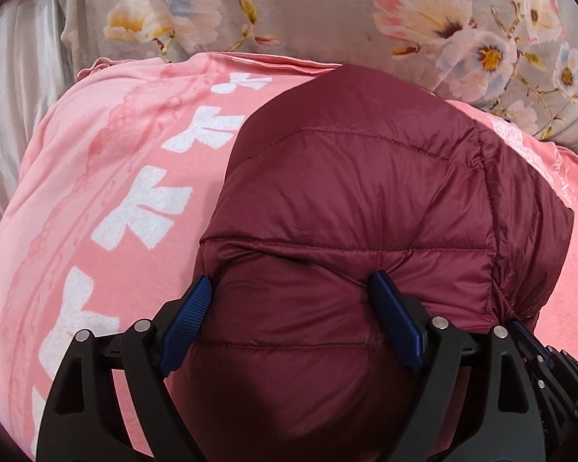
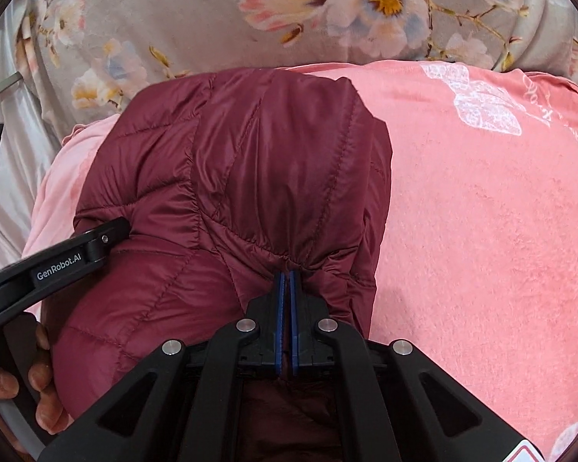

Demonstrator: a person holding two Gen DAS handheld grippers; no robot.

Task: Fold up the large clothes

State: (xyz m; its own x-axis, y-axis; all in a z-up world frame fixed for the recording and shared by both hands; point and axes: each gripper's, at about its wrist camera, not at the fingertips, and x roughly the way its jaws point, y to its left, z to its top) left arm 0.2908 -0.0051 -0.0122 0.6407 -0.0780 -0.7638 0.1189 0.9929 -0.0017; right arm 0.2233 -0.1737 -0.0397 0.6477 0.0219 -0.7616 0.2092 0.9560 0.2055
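Note:
A maroon quilted puffer jacket [image 1: 346,192] lies bunched on a pink blanket [image 1: 96,192] printed with white shapes. My left gripper [image 1: 291,281] stands wide open, its blue pads straddling a puffy bulge at the jacket's near end; I cannot tell if they squeeze it. In the right wrist view my right gripper [image 2: 287,275] is shut on a gathered pinch of the jacket [image 2: 250,154] near its right edge, and the fabric puckers at the tips. The left gripper's black finger [image 2: 108,233] rests on the jacket's left side, and a person's hand [image 2: 42,385] holds its handle.
A grey floral blanket [image 2: 173,19] lies bunched behind the pink blanket [image 2: 481,211]. Shiny pale satin cloth [image 1: 15,96] shows at the far left. The pink blanket stretches wide to the right of the jacket.

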